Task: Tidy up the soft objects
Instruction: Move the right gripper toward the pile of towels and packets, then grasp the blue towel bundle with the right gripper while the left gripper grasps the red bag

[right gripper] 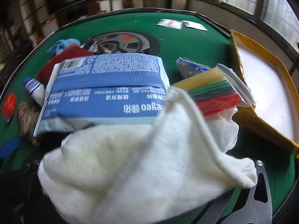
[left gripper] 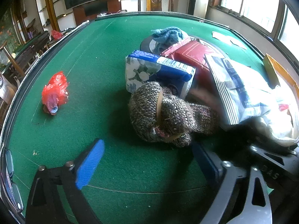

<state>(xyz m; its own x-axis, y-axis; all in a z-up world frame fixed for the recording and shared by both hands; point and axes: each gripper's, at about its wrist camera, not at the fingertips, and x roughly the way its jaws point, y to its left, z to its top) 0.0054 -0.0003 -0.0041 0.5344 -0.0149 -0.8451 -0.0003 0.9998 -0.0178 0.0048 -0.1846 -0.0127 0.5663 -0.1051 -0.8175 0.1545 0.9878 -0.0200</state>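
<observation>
My left gripper (left gripper: 147, 160) spread wide, empty, just short of knitted roll (left gripper: 162, 113) on green table (left gripper: 84, 59). Soft, light, squashy; take across banded middle. Right gripper hidden under white cloth (right gripper: 140, 168): state unclear.

- One brown knitted bundle (left gripper: 160, 113) was counted.
- One blue knit (left gripper: 168, 35) was seen.
- One white cloth (right gripper: 142, 164) was seen.
- Two blue-and-white packs (left gripper: 158, 71) (right gripper: 104, 91) were counted.
- One red bag (left gripper: 55, 93) was seen at left.

Two close wrist views angled down, both sharing the blue-and-white packet (left gripper: 233, 85) (right gripper: 104, 89).
</observation>
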